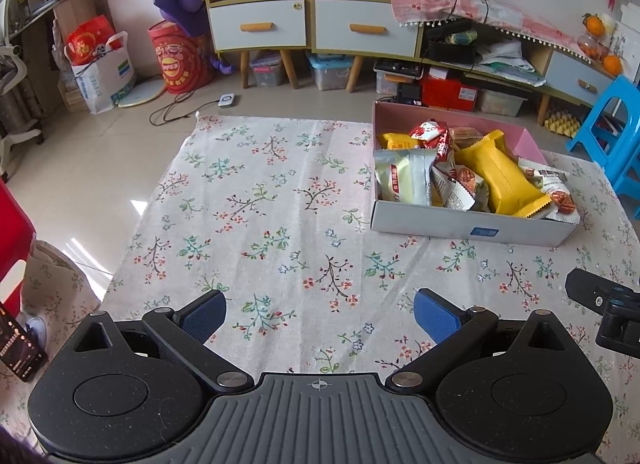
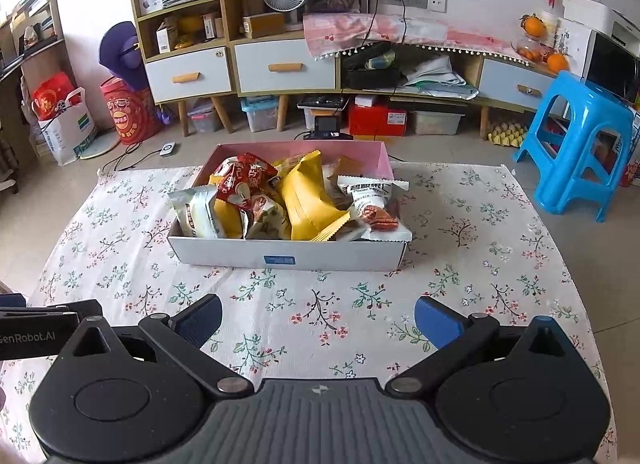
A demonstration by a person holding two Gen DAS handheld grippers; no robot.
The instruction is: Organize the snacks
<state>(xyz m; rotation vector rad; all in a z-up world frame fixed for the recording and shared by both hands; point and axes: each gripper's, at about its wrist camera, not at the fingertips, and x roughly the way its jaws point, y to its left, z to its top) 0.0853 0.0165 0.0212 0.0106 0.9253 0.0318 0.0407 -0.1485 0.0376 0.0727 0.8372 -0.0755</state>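
A shallow white box with a pink inside stands on the floral tablecloth and holds several snack packets. Among them are a large yellow packet, a pale green and white packet, red and white packets and a white packet with a pecan picture. My left gripper is open and empty, low over the cloth, left of and nearer than the box. My right gripper is open and empty, straight in front of the box.
The floral cloth covers a low table. A blue plastic stool stands at its far right. Cabinets with drawers line the back wall. A red chair is at the left. The right gripper's body shows at the left view's right edge.
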